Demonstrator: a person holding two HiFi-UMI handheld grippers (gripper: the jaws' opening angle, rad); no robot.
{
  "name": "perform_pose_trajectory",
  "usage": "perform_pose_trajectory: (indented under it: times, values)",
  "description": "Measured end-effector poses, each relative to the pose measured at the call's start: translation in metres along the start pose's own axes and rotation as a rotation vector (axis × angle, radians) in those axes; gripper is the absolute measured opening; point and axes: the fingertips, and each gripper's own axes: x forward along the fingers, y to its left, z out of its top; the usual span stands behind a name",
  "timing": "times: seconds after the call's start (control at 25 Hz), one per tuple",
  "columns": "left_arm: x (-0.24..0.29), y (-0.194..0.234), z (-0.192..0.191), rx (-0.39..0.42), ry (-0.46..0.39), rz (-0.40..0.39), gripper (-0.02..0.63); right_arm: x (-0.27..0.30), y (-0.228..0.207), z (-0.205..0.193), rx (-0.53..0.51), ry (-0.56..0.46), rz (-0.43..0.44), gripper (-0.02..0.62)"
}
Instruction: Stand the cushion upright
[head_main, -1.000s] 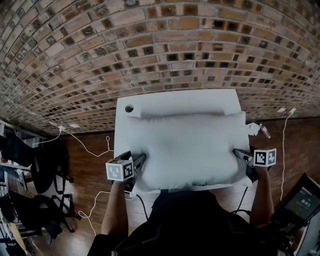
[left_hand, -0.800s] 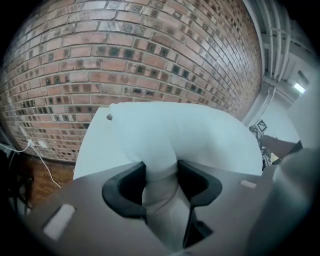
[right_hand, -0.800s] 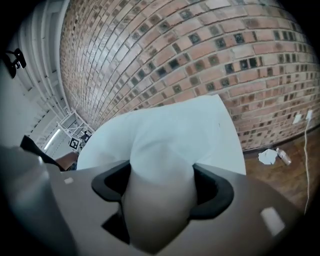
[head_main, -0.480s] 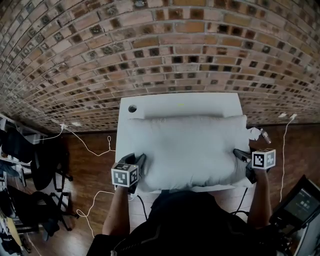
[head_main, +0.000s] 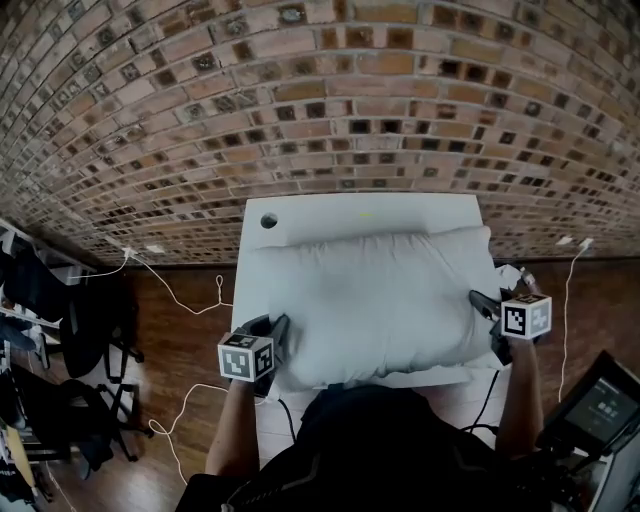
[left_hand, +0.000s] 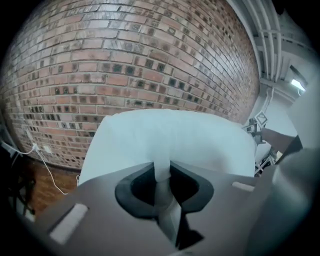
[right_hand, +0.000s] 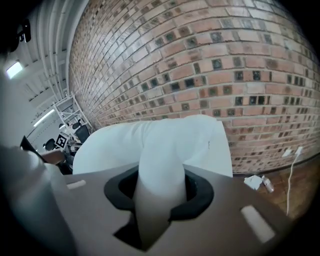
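A large white cushion (head_main: 385, 300) lies flat on a small white table (head_main: 350, 212) in the head view. My left gripper (head_main: 278, 335) is at its near left corner, and its jaws have just been closing on a thin fold of the cushion (left_hand: 162, 172). At the near right edge my right gripper (head_main: 482, 305) has likewise been closing, and it pinches a thick roll of the cushion (right_hand: 160, 192). Both pinched folds run between the dark pads in the gripper views. The near edge of the cushion is lifted slightly.
A brick wall (head_main: 320, 110) rises just behind the table. The table has a round hole (head_main: 268, 220) at its far left corner. White cables (head_main: 175, 295) trail over the wooden floor on the left. Crumpled paper (head_main: 512, 272) lies right of the table, with chairs (head_main: 70, 330) at far left.
Both grippers have closed on the cushion's near corners and risen a little. The cushion's near edge has lifted with them.
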Motion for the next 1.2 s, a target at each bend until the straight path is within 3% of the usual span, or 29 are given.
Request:
perform_pose_trajectory:
  times: [0.08,0.28,0.52,0.8,1.2]
  values:
    - [-0.005,-0.002,-0.001,0.003,-0.008,0.014,0.038,-0.003,0.006,0.013,-0.04,-0.015,-0.014,0.121]
    - [-0.018,0.004,-0.007,-0.104,-0.089,0.024,0.032,-0.011,0.037,0.057,-0.158,-0.078,-0.011,0.107]
    - [-0.03,0.0,-0.019,-0.114,-0.164,-0.013,0.029,-0.024,0.087,0.118,-0.369,-0.13,0.007,0.104]
    - [-0.042,0.012,-0.013,-0.225,-0.31,-0.01,0.029,-0.036,0.167,0.204,-0.616,-0.233,0.039,0.104]
    - [-0.047,0.018,0.013,-0.247,-0.45,-0.029,0.035,-0.045,0.256,0.289,-0.902,-0.316,0.019,0.106]
